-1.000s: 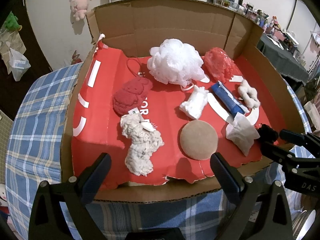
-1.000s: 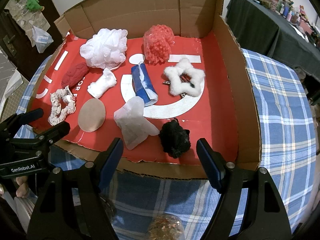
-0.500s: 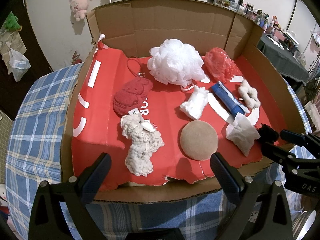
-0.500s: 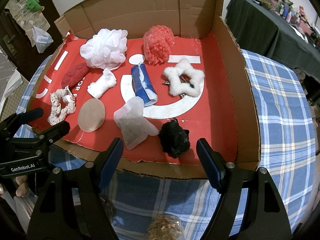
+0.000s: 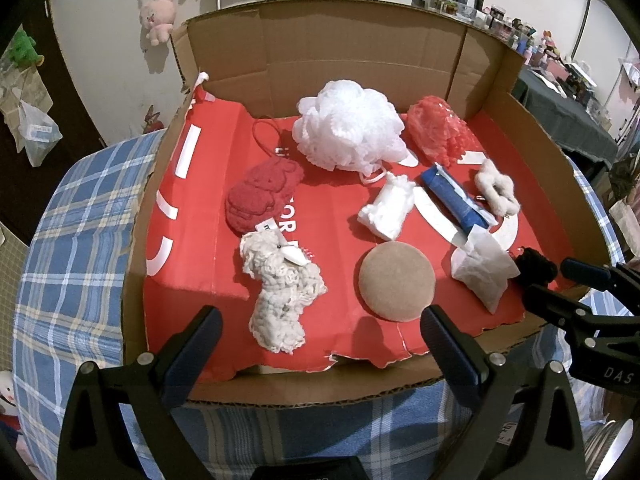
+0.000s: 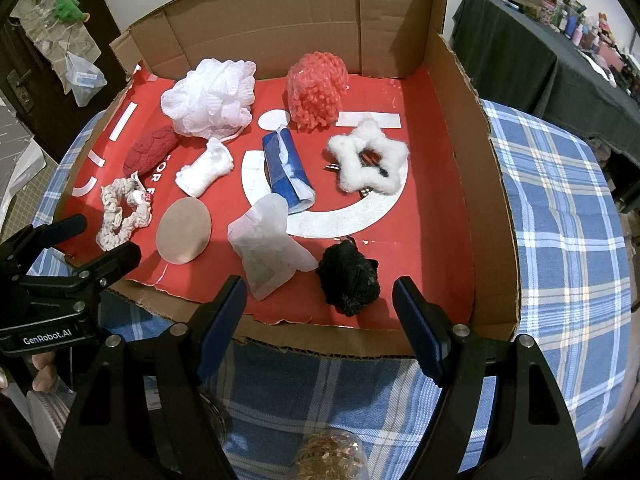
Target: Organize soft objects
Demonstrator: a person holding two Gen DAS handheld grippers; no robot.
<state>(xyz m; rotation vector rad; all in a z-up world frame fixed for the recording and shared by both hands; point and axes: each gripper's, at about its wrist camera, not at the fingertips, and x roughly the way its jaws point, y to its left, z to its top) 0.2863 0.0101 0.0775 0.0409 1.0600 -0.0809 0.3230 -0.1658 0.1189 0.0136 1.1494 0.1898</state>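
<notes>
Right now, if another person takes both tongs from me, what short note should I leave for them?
Left tongs: open, empty, at the near edge of the cardboard box.
Right tongs: open, empty, just in front of the black fluffy ball.
All soft items lie loose on the red liner: white mesh bath pouf, coral pouf, dark red knit piece, cream scrunchie, tan round pad, white star-shaped fluffy clip, blue packet.
Done: nothing visibly grouped.
Left: sort everything.

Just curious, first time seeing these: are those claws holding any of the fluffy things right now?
No. The left gripper and right gripper are both open and empty, short of the cardboard box.
</notes>
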